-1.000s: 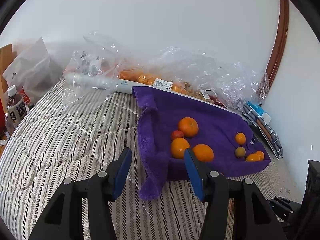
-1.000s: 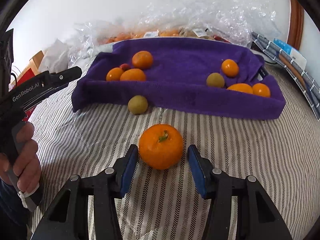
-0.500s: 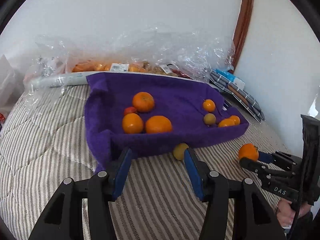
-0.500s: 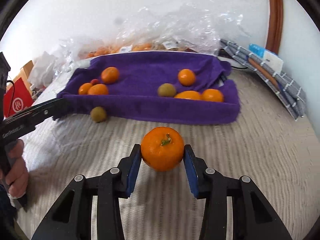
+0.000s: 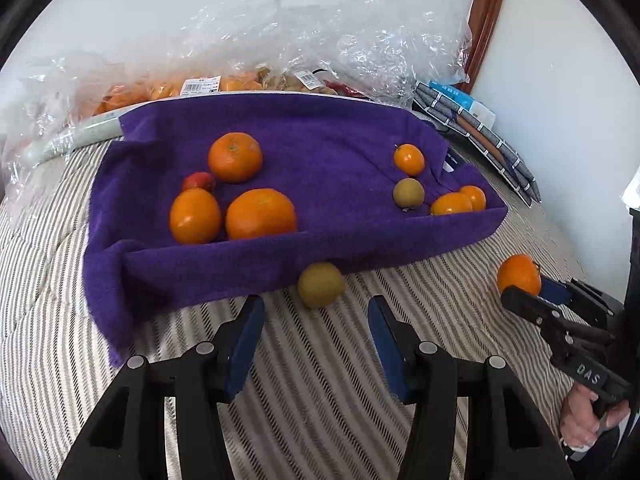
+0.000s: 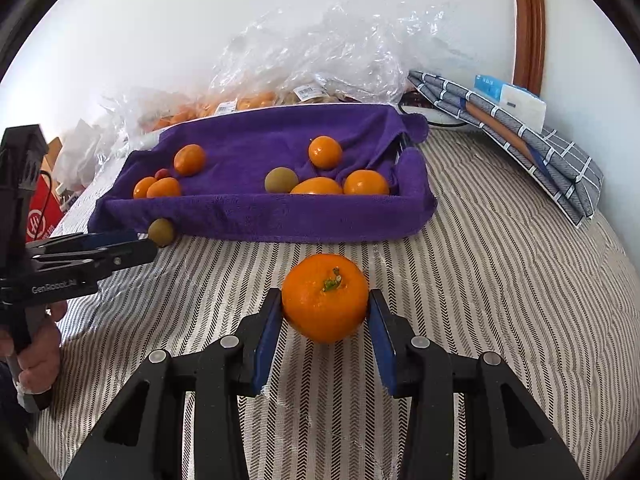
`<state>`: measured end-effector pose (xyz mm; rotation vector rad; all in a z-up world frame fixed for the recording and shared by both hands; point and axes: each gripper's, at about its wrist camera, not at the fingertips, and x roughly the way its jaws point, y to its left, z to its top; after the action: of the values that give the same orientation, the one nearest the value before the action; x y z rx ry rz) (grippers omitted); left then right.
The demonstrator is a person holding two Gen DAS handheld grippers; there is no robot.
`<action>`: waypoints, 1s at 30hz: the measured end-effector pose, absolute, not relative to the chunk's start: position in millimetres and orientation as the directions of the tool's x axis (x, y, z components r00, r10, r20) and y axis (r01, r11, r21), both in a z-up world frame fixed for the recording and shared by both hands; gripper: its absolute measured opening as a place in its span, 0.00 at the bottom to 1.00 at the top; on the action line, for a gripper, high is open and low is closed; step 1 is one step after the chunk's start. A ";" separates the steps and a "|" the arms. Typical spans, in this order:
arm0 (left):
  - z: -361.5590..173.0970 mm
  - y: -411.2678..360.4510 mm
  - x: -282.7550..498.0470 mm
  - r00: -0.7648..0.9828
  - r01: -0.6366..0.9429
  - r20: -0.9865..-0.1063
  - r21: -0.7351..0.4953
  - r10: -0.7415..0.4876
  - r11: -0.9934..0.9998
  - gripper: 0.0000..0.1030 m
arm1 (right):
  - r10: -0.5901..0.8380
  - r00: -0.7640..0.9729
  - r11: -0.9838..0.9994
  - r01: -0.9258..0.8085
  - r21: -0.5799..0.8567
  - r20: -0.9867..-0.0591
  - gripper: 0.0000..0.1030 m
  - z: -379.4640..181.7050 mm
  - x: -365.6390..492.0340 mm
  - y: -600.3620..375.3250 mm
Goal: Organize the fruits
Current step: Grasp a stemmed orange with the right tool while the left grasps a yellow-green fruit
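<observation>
Right wrist view: my right gripper (image 6: pixel 326 314) pinches an orange (image 6: pixel 325 297) over the striped bedding (image 6: pixel 500 280), near the purple towel (image 6: pixel 248 208). My left gripper (image 5: pixel 316 330) is spread wide, just short of a greenish fruit (image 5: pixel 320 284) touching the towel's near edge.

A striped quilt (image 6: pixel 500 280) covers the whole near ground. At the far side, crumpled clear plastic (image 5: pixel 360 44) is heaped against a white wall (image 6: pixel 200 12), with price labels (image 5: pixel 200 86) showing through it. A pale tube (image 5: pixel 76 136) lies at far left, partly under the plastic. At far right a folded checked cloth (image 6: pixel 520 136) leans by the wall, with a white and blue box (image 6: pixel 516 98) just behind it. A brown wooden frame (image 6: pixel 528 20) runs up the wall there. At the left edge sits a red box (image 6: pixel 40 216), perhaps a carton, with white bags (image 6: pixel 80 152) beyond it.
</observation>
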<state>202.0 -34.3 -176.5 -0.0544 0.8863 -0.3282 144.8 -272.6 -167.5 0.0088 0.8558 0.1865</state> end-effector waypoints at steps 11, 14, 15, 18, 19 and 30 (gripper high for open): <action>-181.2 -43.7 210.5 0.607 0.198 -0.748 -0.186 -0.269 0.962 0.23 | 0.219 0.653 0.976 -0.150 0.160 -0.725 0.41 -165.8 141.7 -283.3; -178.2 -42.4 205.8 0.616 0.230 -0.722 -0.217 -0.314 0.949 0.23 | 0.215 0.657 0.977 -0.144 0.159 -0.723 0.41 -165.8 140.9 -284.1; -176.3 -39.8 203.2 0.625 0.234 -0.708 -0.232 -0.329 0.944 0.23 | 0.214 0.656 0.977 -0.144 0.158 -0.723 0.41 -165.9 140.8 -283.7; -172.4 -24.8 196.5 0.654 0.216 -0.665 -0.293 -0.361 0.931 0.23 | 0.214 0.657 0.977 -0.145 0.157 -0.723 0.41 -165.8 140.9 -284.0; -172.0 -22.0 195.3 0.657 0.209 -0.660 -0.305 -0.365 0.929 0.23 | 0.212 0.659 0.977 -0.143 0.156 -0.722 0.41 -165.5 140.6 -284.1; -165.9 -15.1 187.6 0.679 0.208 -0.633 -0.321 -0.373 0.924 0.23 | 0.255 0.677 0.965 -0.136 0.223 -0.690 0.41 -161.0 136.2 -297.7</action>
<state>187.6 -15.1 -165.9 -0.2304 0.7582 -0.3295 136.2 -297.7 -161.0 0.1581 0.7977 0.2207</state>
